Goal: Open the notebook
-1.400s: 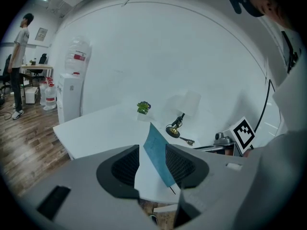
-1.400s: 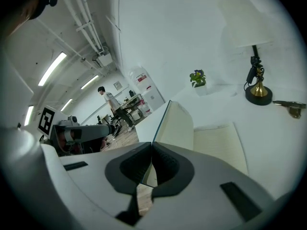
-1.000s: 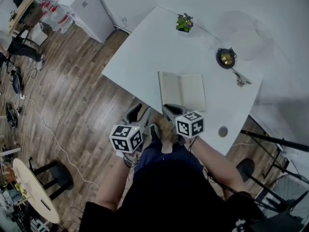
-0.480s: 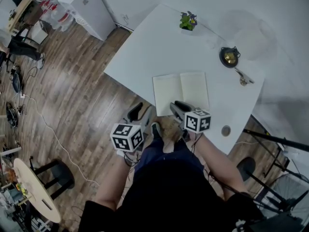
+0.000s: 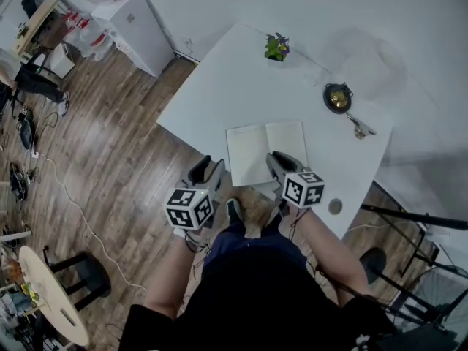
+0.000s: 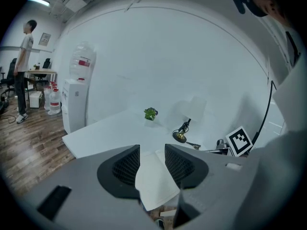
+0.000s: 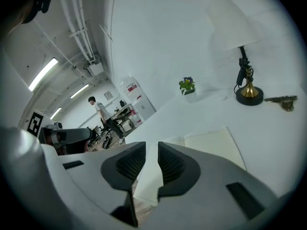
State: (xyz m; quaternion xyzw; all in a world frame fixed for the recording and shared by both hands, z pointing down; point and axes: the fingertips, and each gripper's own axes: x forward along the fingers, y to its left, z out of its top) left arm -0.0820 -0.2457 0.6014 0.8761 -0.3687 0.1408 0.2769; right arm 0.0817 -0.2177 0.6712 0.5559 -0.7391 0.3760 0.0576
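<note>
The notebook (image 5: 267,152) is seen lying open and flat at the near edge of the white worktop (image 5: 219,86). Its 2 pages are spread side by side, so the long axis runs left to right. The spine is pointed away from the person, and the near left corner seems to reach past the edge. Bare worktop is left beyond it, up to the plant (image 5: 276,47) and the lamp (image 5: 338,98). The left claw (image 5: 207,168) is held moderately wide and empty over the floor. The right claw (image 5: 278,159) is closing, narrow, with nothing gripped, above the right page. A standing person (image 6: 23,71) is plainly shown only in the gripper views.
</note>
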